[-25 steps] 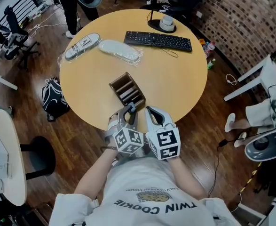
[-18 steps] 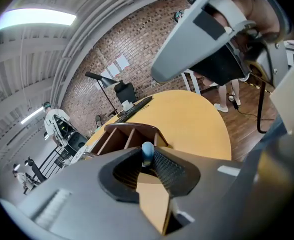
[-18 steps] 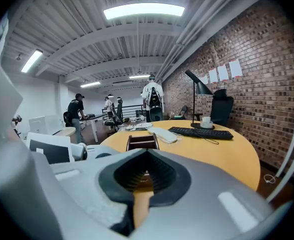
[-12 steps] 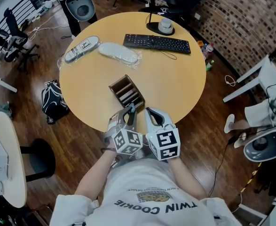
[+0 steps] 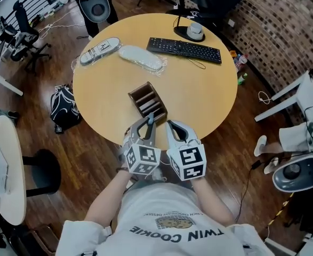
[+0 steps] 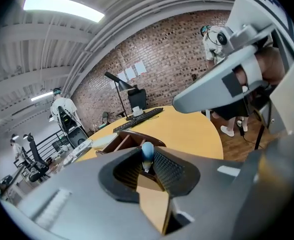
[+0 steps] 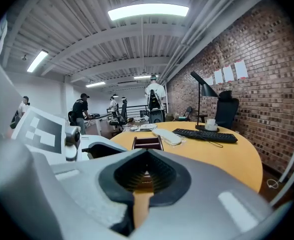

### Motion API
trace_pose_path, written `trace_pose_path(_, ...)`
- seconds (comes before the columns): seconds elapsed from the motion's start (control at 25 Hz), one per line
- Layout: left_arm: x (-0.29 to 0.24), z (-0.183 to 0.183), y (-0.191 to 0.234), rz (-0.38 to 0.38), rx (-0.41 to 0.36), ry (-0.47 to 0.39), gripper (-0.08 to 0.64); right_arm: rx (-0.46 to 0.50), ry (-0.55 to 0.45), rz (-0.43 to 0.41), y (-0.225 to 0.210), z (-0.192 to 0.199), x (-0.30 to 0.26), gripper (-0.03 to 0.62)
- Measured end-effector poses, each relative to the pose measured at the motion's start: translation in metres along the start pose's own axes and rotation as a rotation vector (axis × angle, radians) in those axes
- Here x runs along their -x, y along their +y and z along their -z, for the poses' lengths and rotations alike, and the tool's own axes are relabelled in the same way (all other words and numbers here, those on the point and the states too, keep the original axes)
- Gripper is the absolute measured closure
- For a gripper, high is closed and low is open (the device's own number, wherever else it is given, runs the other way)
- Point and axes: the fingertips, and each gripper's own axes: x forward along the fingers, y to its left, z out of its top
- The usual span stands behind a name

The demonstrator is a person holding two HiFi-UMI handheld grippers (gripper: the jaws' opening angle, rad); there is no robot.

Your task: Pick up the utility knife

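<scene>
Left tool (image 5: 147,126) closed, rose | pinches utility knife (image 6: 147,153), axis upright | right tool (image 5: 173,128) pressed together

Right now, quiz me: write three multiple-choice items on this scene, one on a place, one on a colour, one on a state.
1. Where does the keyboard lie?
A) on the far side of the table
B) on the floor
C) on a chair

2. What colour is the end of the knife that shows?
A) red
B) blue
C) yellow

3. How do the left tongs stand?
A) wide apart and empty
B) closed on the knife
C) lying flat on the table

Answers:
1 A, the head view shows it near the table's far rim.
2 B, a blue tip pokes up between the tongs.
3 B, the jaws have just been closing and now pinch the knife.
</scene>
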Motion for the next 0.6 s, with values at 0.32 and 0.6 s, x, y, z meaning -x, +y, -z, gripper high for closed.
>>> trace_pose_path(0.32, 0.032, -0.014, -0.002, -0.038, 0.139, -0.028, 0.486, 0.023, -0.009, -0.033, 0.008, -0.001, 0.024, 0.591)
trace_pose_path(0.6, 0.064, -0.023, -0.014, -0.048, 0.281, -0.055, 0.486, 0.032, -0.020, -0.059, 0.018, 0.002, 0.053, 0.592)
